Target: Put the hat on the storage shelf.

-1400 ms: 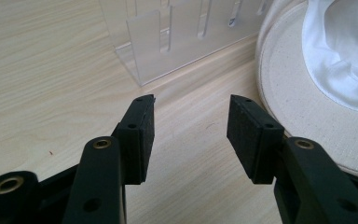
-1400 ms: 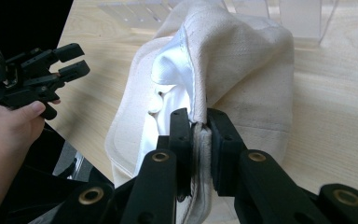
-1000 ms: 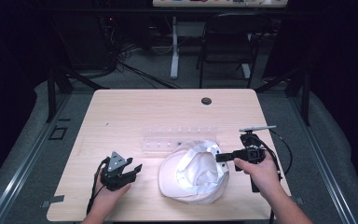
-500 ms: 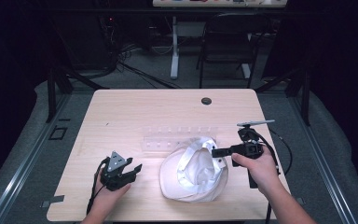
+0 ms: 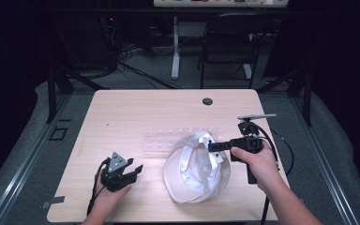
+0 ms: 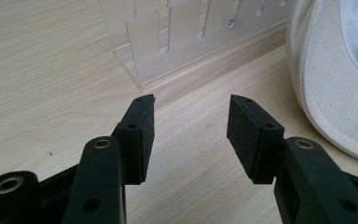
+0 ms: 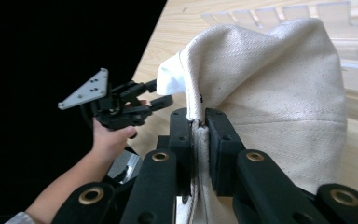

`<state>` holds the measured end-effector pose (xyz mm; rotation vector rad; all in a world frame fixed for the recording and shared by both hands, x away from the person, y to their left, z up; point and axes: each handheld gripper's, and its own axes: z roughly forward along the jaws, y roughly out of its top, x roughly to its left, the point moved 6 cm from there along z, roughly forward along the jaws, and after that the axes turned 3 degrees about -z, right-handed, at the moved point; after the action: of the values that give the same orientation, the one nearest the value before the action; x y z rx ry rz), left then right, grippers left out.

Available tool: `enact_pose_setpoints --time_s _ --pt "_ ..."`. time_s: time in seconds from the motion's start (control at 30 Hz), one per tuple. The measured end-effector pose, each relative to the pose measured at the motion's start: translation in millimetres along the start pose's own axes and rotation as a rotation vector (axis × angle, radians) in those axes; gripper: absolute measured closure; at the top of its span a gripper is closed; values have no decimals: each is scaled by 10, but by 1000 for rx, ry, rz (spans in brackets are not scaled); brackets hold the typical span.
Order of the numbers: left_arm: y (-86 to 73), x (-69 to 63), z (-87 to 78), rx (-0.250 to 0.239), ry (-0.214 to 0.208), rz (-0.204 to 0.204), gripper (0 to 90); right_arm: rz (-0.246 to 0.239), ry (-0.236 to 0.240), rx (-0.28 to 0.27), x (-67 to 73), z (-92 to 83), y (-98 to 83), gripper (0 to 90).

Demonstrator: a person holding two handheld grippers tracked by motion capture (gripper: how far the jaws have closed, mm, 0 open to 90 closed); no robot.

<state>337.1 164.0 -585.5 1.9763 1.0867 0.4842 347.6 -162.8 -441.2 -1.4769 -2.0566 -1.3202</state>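
A cream canvas hat point(image 5: 194, 176) lies inside-up on the wooden table point(image 5: 122, 103), at the front, right of the middle. My right gripper point(image 5: 213, 146) is shut on the hat's rim and holds that side lifted. In the right gripper view the fabric seam is pinched between the pads of the right gripper point(image 7: 198, 121), and the hat point(image 7: 270, 84) bulges up beyond them. My left gripper point(image 5: 133, 171) rests on the table left of the hat, open with nothing between its fingers. In the left gripper view its jaws point(image 6: 191, 135) point at bare wood, with the hat point(image 6: 326, 93) to their right.
A clear acrylic rack point(image 5: 168, 138) with slots lies flat behind the hat; it is also seen as the rack point(image 6: 177, 37) ahead of the left jaws. A dark round hole point(image 5: 207, 101) sits near the table's far edge. Cables trail from both grippers.
The right gripper has risen a little and drawn the hat's rim up with it, so the hat stands taller on that side. The left gripper has not moved.
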Motion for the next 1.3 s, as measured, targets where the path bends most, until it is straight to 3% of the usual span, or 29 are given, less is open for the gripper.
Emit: enact_pose_setpoints --time_s 0.57,0.8,0.93,1.07,1.3 --pt "5 -25 3 -7 -5 -4 511 -12 82 -52 241 -88 138 818" --pt "8 -32 3 -8 -1 -14 503 -22 75 -97 317 -206 244 818" --pt "17 -37 6 -19 -37 -63 455 -17 72 -125 324 -272 302 818" --pt "32 -42 -8 -31 -50 -79 432 -12 73 -139 324 -308 352 818" --pt "64 -140 -24 -31 -66 -65 437 -12 69 -169 373 -329 464 818"
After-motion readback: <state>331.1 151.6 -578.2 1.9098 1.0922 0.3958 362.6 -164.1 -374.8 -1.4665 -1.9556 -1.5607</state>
